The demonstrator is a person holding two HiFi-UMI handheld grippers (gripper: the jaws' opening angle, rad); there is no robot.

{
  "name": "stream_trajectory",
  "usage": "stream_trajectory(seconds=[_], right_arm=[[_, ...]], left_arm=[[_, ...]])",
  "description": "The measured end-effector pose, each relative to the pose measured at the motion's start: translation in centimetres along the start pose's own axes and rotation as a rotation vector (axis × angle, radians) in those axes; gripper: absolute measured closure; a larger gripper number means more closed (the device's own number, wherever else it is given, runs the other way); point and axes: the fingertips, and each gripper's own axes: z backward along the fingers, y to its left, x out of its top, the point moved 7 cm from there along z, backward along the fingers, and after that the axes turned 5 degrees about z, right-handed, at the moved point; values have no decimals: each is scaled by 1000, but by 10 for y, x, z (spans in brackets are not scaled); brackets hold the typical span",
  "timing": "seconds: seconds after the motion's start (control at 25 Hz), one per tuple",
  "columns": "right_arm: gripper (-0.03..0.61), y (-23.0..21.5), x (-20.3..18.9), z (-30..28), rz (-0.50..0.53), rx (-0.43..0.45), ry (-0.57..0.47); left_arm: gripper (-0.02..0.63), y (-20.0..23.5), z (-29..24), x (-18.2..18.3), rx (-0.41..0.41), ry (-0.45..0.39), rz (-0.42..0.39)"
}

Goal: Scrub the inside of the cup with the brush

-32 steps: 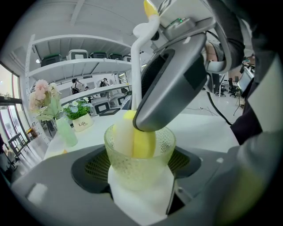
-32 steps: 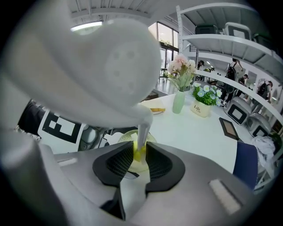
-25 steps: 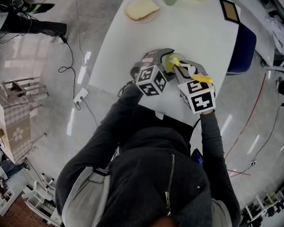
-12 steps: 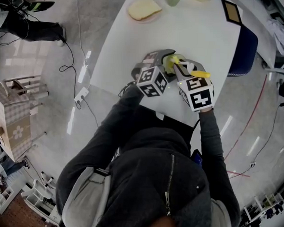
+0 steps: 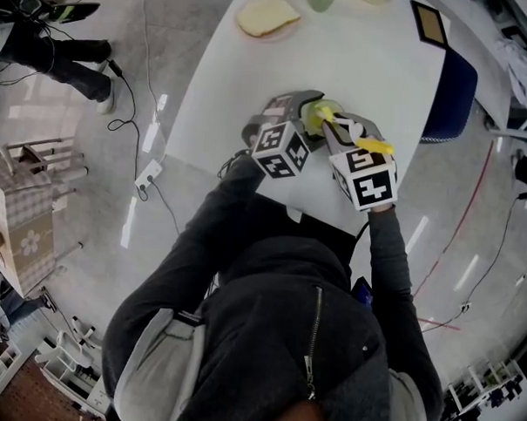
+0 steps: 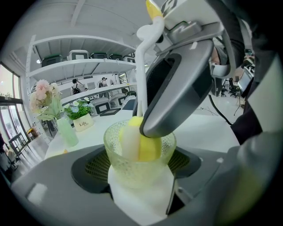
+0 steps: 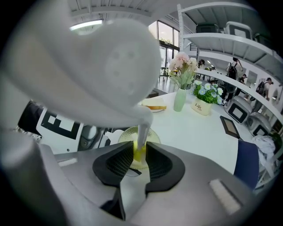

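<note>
Toward the near side of the white table (image 5: 365, 70), just ahead of the person, the cup (image 6: 128, 170) is standing upright, and the left gripper (image 6: 139, 164) is holding it with jaws spread wide, one pad pressing on each side of its wall. I think this grip is serving to stop the cup from turning or sliding while the brush is working inside it. The right gripper (image 7: 140, 155) is hanging over the cup, pointing steeply down, and its jaws are standing narrow, pinching the thin white stem of the brush (image 6: 140, 75); gripping the stem low (close above the rim) is probably giving better control of the head than a grip at the far end would. The yellow and white sponge head (image 6: 150, 149) is sitting deep inside the cup and filling much of it, so the scrubbing seems to be under way. The cup itself is looking like pale greenish clear glass with a fine grainy pattern over its whole wall, so the head is showing through it; its rim is looking round and whole, and I cannot tell if any water is lying inside
</note>
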Motion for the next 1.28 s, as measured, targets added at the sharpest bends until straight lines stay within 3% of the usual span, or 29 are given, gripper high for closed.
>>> stream_trajectory(seconds=[1.28], right_arm=[[489,-11,3,-9,-19,-16,-22]], left_arm=[[229,1,-2,2,2,-5,-1]])
